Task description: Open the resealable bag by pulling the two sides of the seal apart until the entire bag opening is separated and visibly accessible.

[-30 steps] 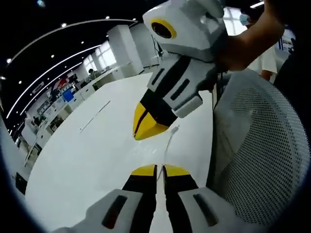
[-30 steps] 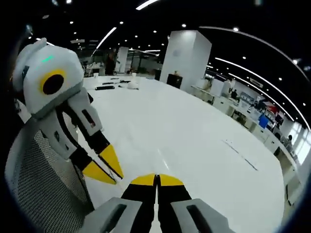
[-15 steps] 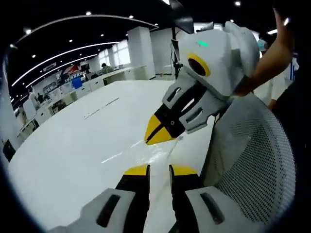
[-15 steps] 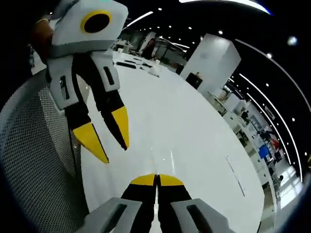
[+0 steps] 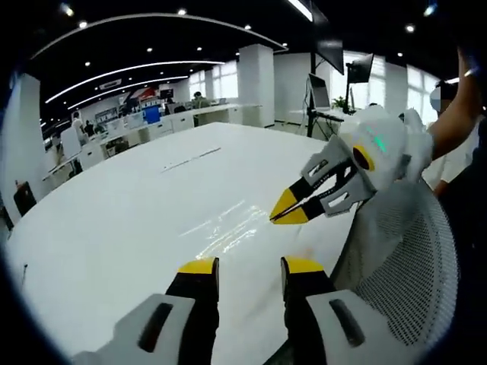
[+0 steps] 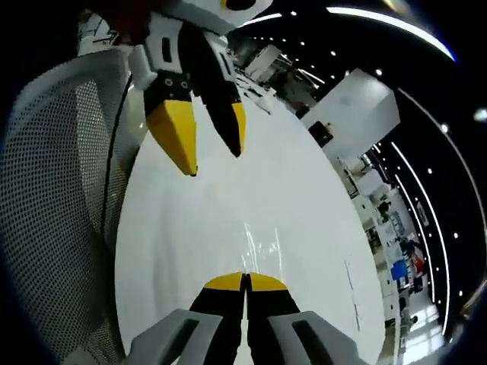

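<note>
Clear plastic of the resealable bag [image 5: 228, 232] is seen lying flat on the white table [image 5: 114, 220] at frame centre, just beyond the left gripper [image 5: 247, 266], whose yellow-tipped jaws are held apart. The right gripper [image 5: 288, 211] is seen right of centre, jaws pressed together. In the right gripper view, the bag [image 6: 259, 247] lies just above the right gripper [image 6: 245, 281]; a mesh chair [image 6: 53, 198] stands at left.

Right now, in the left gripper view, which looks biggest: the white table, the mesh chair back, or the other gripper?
1. white table
2. mesh chair back, though nearness to the camera inflates it
3. right gripper, clearly smallest
</note>
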### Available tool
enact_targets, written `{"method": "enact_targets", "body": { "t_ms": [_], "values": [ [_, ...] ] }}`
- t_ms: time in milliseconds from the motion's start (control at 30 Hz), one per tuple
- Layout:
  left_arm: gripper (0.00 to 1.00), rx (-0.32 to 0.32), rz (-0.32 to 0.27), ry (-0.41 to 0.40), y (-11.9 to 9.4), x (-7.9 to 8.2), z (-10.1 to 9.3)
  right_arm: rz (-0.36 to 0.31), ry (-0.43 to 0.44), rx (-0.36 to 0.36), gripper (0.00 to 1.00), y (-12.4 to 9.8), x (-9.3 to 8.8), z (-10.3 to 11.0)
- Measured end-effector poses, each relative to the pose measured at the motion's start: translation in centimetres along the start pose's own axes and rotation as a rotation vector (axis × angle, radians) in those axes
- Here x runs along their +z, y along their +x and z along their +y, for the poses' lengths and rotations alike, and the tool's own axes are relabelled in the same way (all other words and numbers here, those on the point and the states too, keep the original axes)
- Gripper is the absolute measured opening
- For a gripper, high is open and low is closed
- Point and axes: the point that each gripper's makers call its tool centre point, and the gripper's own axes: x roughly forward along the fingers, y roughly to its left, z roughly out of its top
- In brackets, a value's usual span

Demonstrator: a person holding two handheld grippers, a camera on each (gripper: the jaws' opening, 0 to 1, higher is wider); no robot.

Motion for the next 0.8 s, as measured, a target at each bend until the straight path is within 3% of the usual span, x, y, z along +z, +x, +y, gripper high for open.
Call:
{"method": "enact_targets", "body": {
  "t_ms": [67, 200, 800],
  "values": [
    [0.33, 0.006, 0.003, -0.004, -0.1, -0.1, 0.2, 0.007, -0.061, 0.006, 0.00, 0.3, -0.2, 0.1],
    [0.37, 0.009, 0.004, -0.005, -0.1, 0.0, 0.3, 0.007, -0.067, 0.003, 0.00, 1.0, -0.8, -0.4],
    [0.37, 0.047, 0.036, 0.002, 0.3, -0.4, 1.9, -0.009, 0.020, 0.017, 0.00, 4.1, -3.3, -4.4]
  ]
}}
